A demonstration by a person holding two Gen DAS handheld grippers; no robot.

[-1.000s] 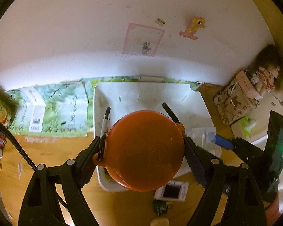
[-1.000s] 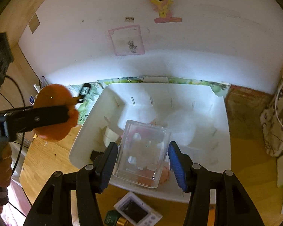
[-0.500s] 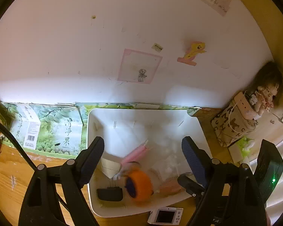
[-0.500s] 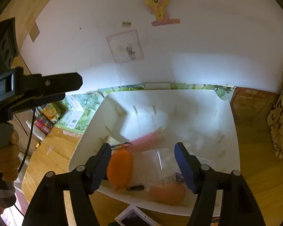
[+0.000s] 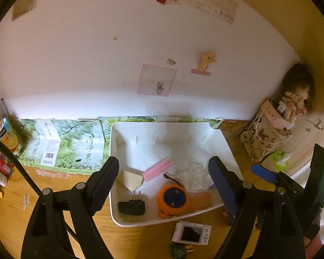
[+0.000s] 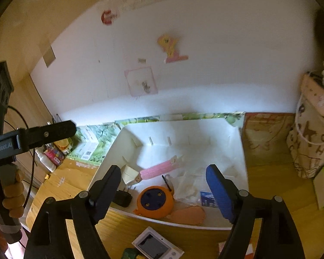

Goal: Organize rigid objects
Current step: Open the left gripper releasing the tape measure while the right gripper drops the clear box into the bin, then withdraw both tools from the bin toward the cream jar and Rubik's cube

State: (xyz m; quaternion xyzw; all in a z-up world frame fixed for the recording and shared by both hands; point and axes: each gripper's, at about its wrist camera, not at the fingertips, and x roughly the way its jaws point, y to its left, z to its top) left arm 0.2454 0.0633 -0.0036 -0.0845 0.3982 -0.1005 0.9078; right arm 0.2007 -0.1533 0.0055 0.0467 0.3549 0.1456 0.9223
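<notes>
Left claw (image 5: pixel 162 180) spread wide and empty, right claw (image 6: pixel 163 185) opening and empty, both above white bin (image 5: pixel 223 138) on counter (image 5: pixel 60 185), orange tape measure (image 5: pixel 172 199) inside bin's near edge.

The left gripper (image 5: pixel 163 180) is black plastic, with ribbed dark pads (image 5: pixel 105 177) on its fingers and silver screws at the finger joints. A black cable runs along the left edge of its frame. The right gripper (image 6: pixel 163 191) has the same black frame and screws, but one pad (image 6: pixel 218 191) is ribbed blue. At the left of the right view, white lettering marks the other gripper's black bar, above a grey handle.
</notes>
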